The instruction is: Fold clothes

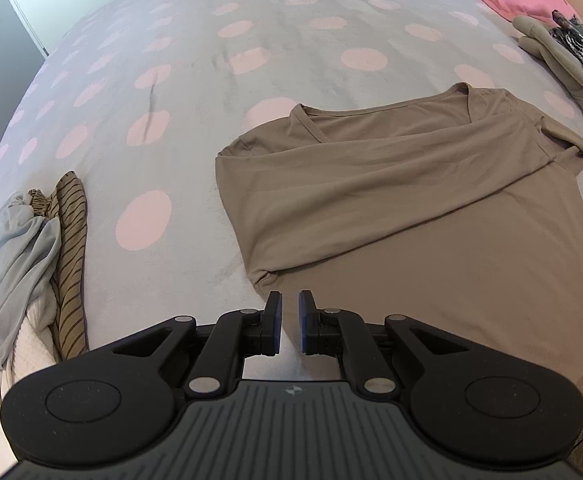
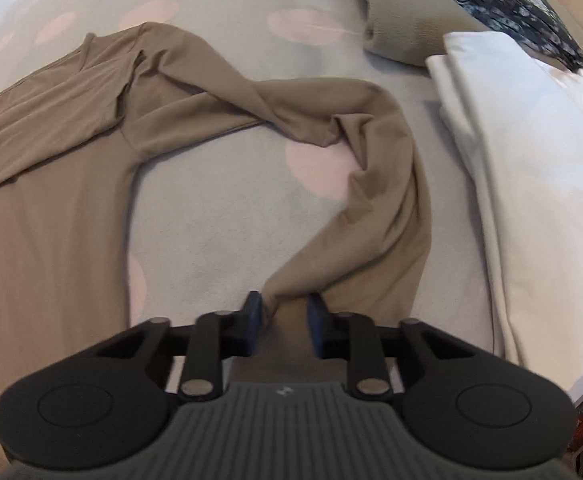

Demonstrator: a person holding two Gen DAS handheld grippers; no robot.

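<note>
Right gripper (image 2: 281, 322) fingers on brown shirt's (image 2: 51, 208) sleeve (image 2: 371, 216) end.

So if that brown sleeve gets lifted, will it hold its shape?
Probably not. The sleeve lies twisted and creased, so it would likely droop. The shirt looks thin, probably light. It may drag along the blanket.

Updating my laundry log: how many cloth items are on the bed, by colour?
Tan shirt: 1
Beige folded garment: 1
Dark floral garment: 1
Brown striped garment: 1
Pale blue garment: 1
White folded cloth: 1
White knit cloth: 1
Total: 7
</note>
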